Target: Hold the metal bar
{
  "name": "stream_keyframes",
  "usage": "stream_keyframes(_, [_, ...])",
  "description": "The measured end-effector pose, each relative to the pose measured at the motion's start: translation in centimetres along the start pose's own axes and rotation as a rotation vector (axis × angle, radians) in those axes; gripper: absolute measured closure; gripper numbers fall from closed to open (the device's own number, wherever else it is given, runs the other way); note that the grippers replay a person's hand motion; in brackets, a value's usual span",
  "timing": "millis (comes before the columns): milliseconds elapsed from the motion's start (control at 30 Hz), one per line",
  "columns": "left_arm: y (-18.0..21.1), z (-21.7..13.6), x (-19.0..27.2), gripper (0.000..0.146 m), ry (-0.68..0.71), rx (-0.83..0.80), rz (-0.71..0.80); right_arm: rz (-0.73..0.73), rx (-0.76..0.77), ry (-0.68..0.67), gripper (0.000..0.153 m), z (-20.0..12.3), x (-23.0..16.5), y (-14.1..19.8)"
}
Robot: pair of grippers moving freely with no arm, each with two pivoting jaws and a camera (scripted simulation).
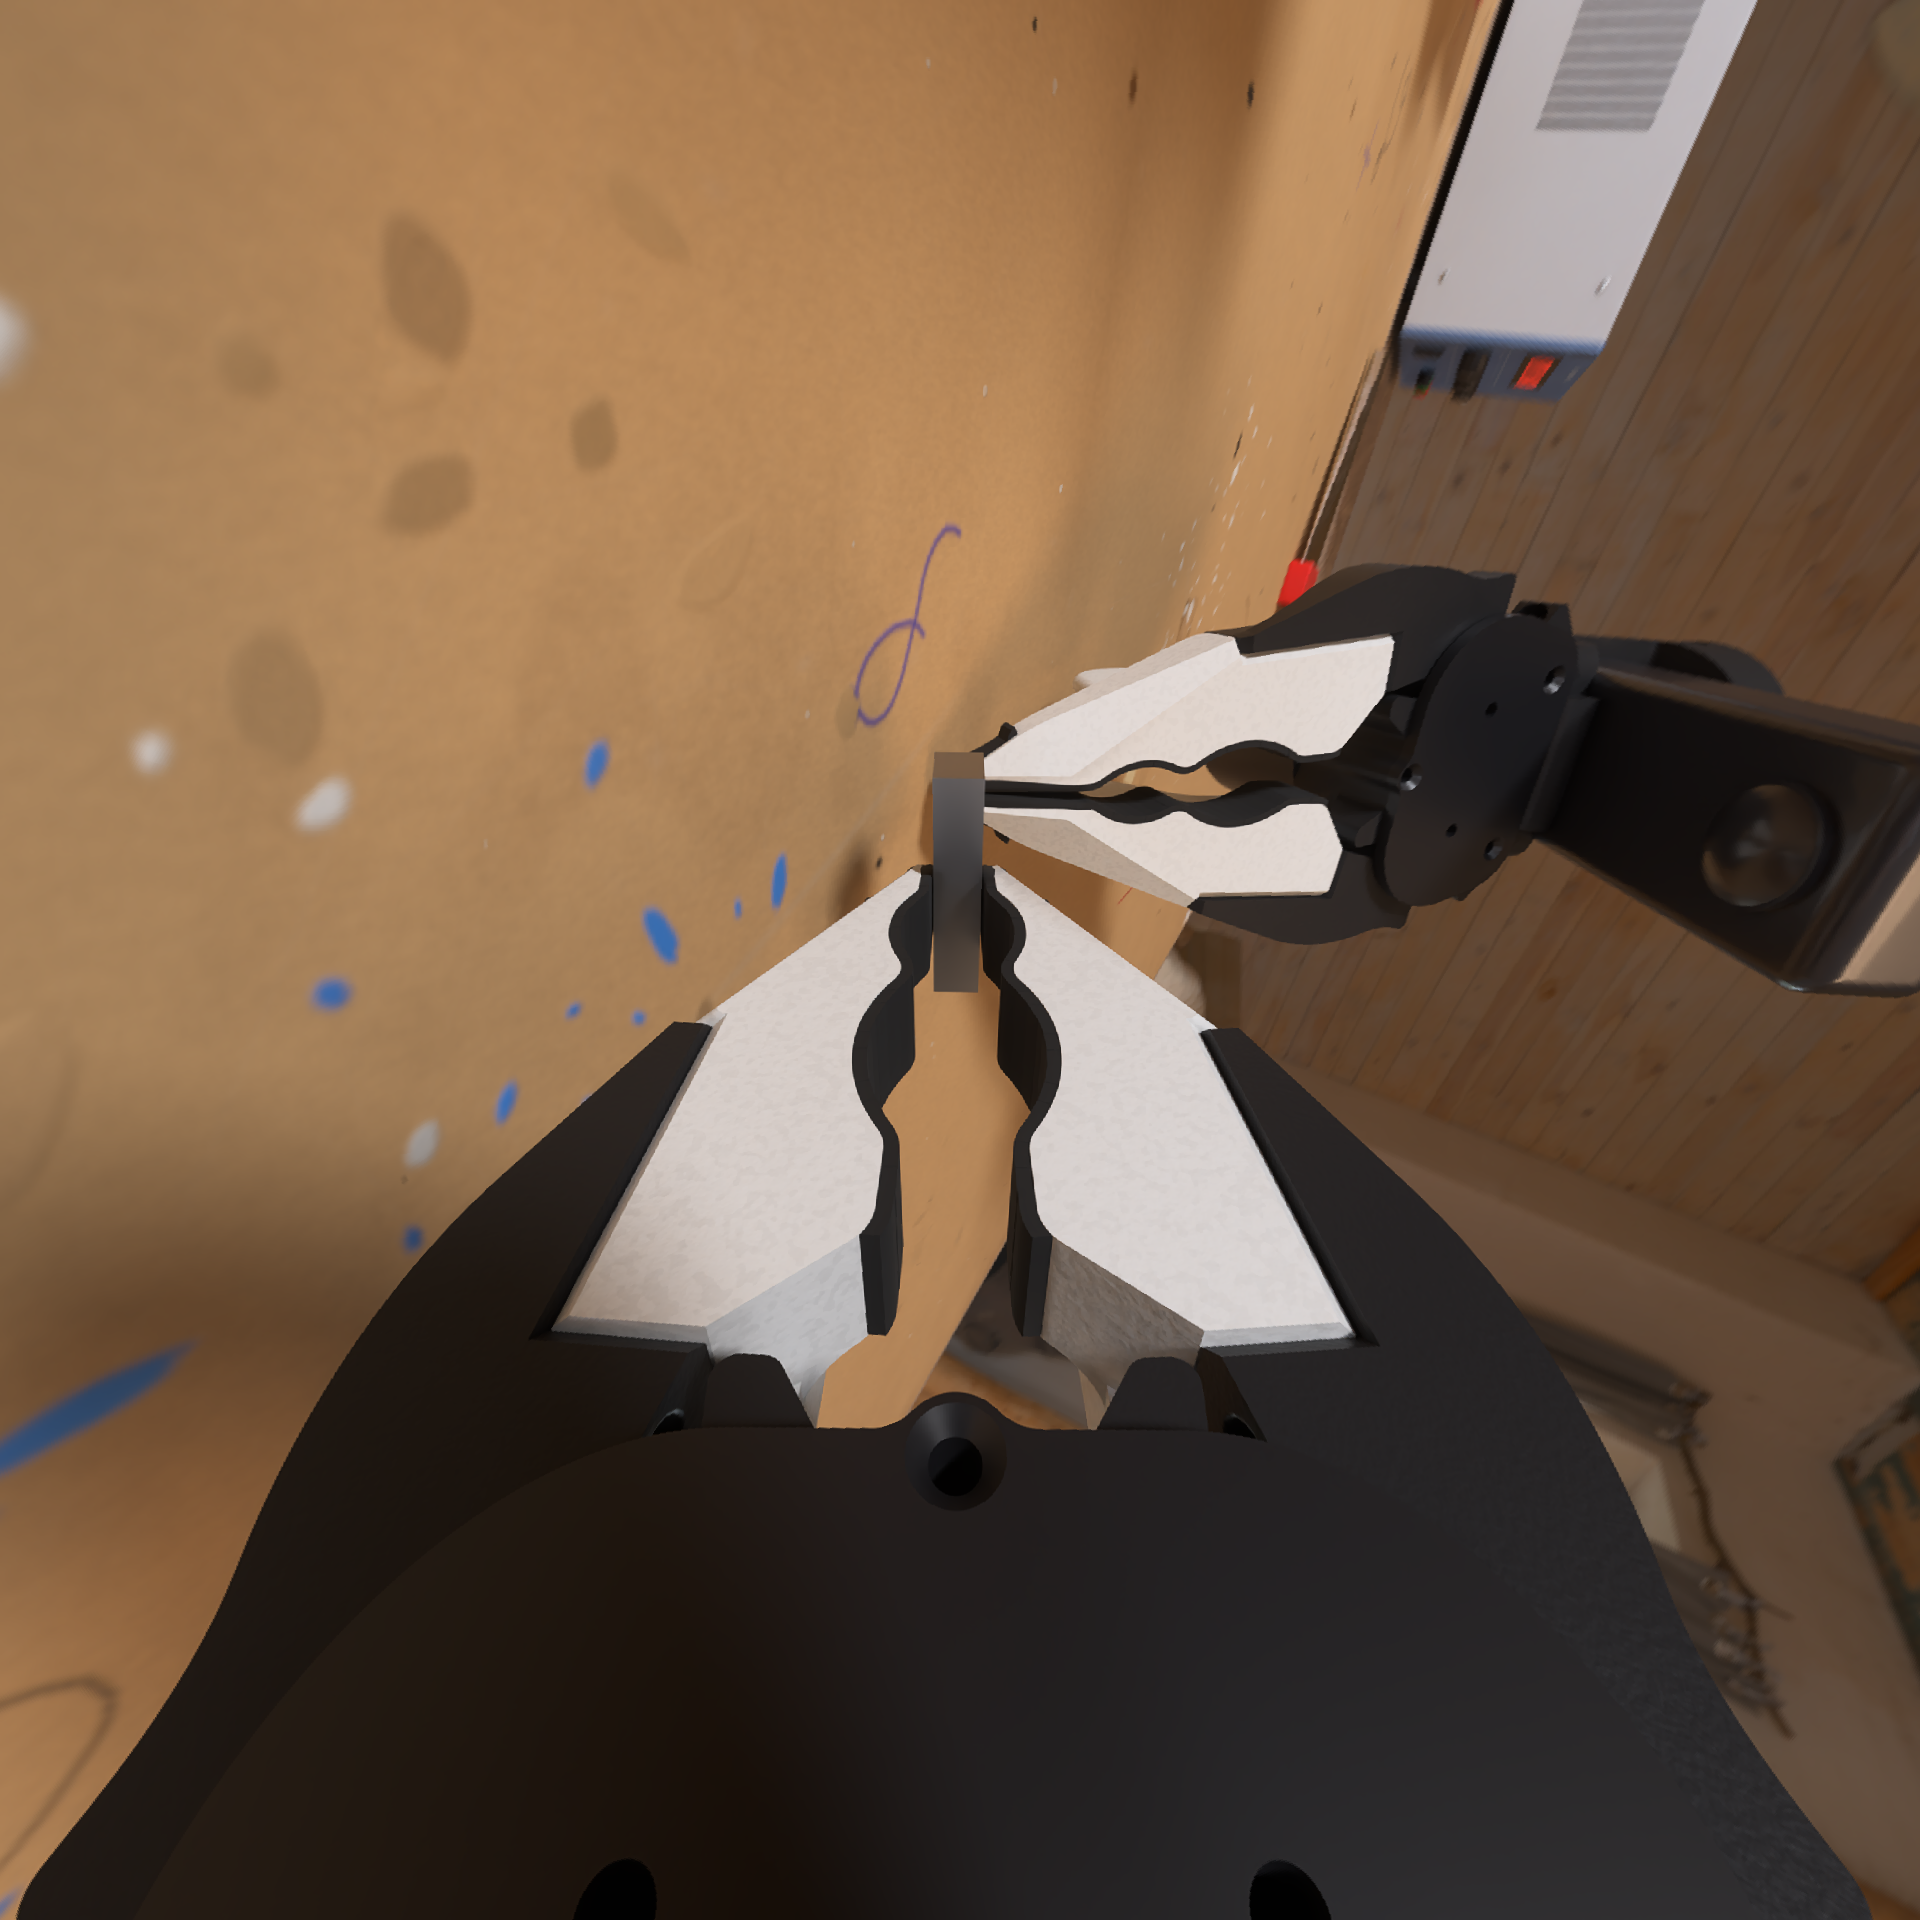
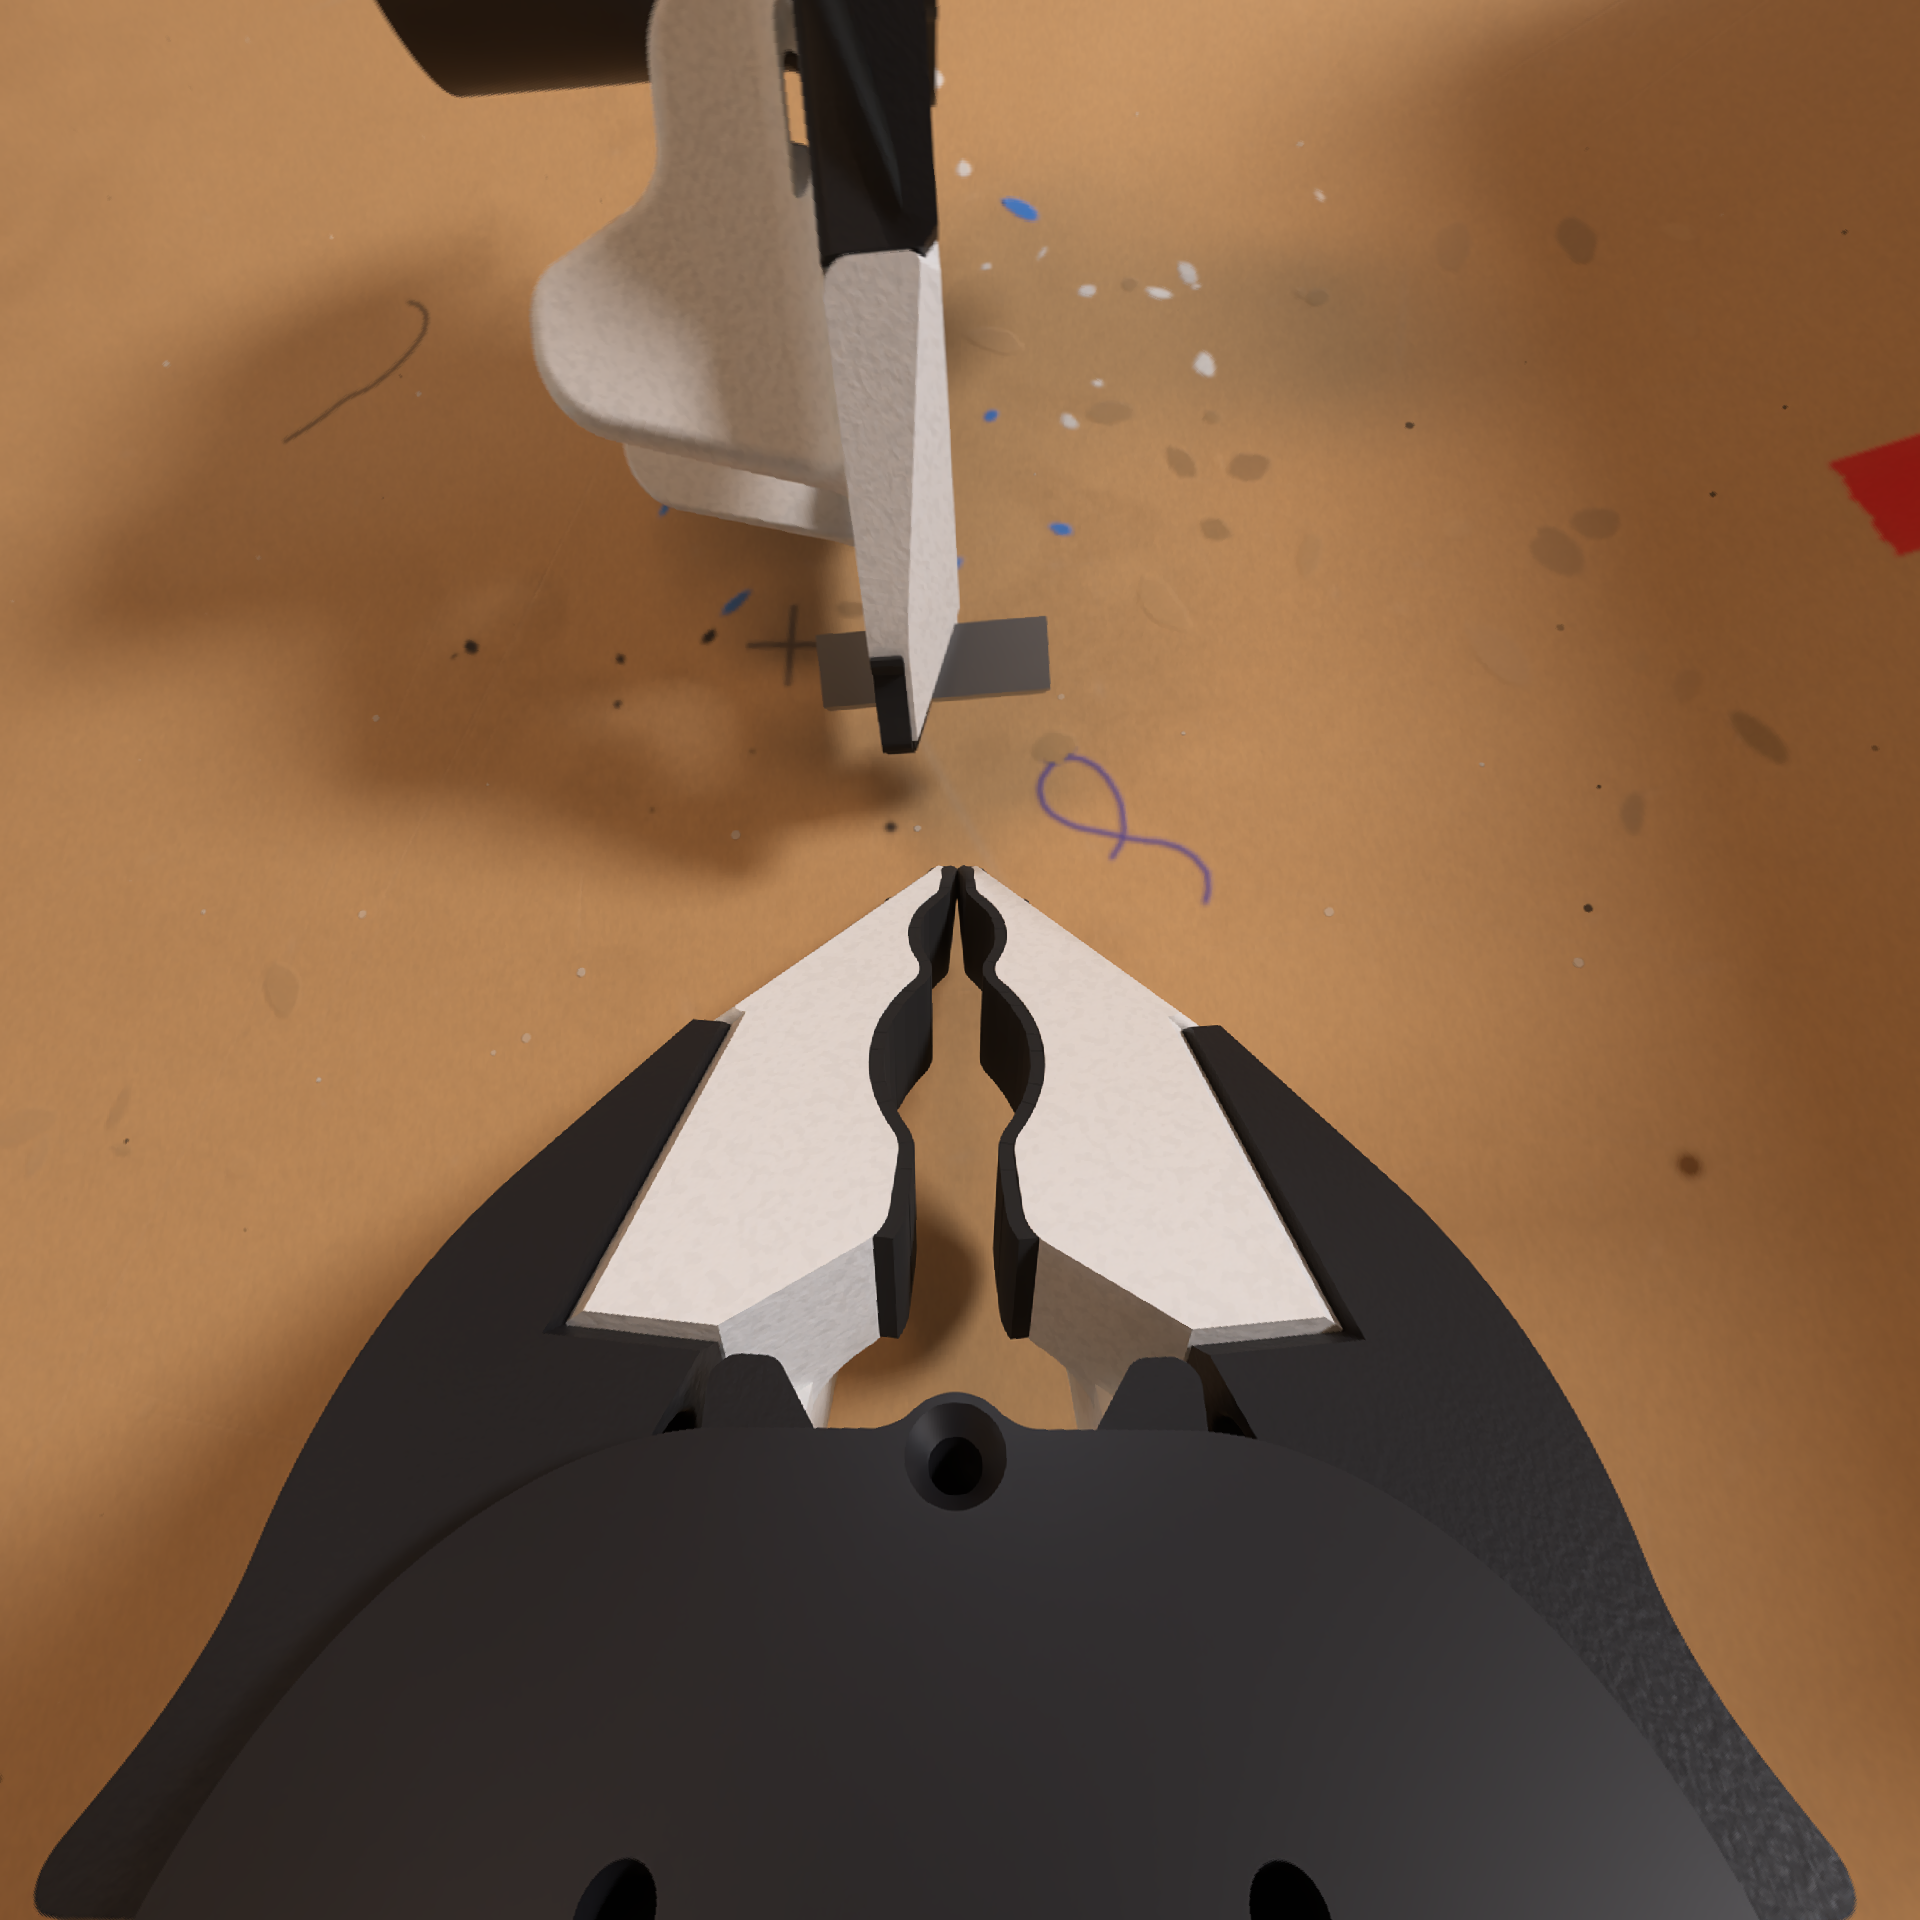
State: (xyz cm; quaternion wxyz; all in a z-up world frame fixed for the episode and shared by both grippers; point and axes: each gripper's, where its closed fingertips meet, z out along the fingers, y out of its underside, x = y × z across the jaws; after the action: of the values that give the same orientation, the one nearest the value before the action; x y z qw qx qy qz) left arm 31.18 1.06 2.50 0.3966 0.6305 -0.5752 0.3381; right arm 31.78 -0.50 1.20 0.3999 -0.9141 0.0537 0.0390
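Grey metal bar (image 1: 956, 883); tan tabletop (image 2: 1455, 935) w/ blue, white specks; black-white grippers.

No words, brands or numbers can be read. The tabletop (image 2: 1455, 1039) bears only hand-drawn marks: a purple pen loop (image 2: 1117, 816), seen too in the left wrist view (image 1: 902, 634), a small dark cross (image 2: 787, 644) and a thin dark curved line (image 2: 364, 374). The white box (image 1: 1558, 187) has a red switch (image 1: 1536, 371); any print on it is too small to tell.
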Motion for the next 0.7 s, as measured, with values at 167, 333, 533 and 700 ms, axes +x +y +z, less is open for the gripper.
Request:
stream_keyframes(167, [0.5, -0.4, 0.2, 0.138, 0.034, 0.094, -0.055, -0.018, -0.056, 0.016, 0.153, -0.1, 0.0, 0.0])
stream_keyframes(333, [0.9, -0.5, 0.2, 0.138, 0.027, 0.163, -0.044, 0.038, -0.094, 0.043, 0.153, -0.1, -0.1, 0.1])
stream_keyframes(533, [1.0, 0.0, 0.3, 0.138, 0.029, 0.186, 0.032, 0.188, -0.052, -0.092, 0.153, 0.4, -1.3, 0.3])
stream_keyframes(700, [0.6, 0.1, 0.1, 0.138, 0.015, 0.193, 0.047, 0.263, 0.048, -0.151, 0.153, -1.9, -0.7, 0.2])
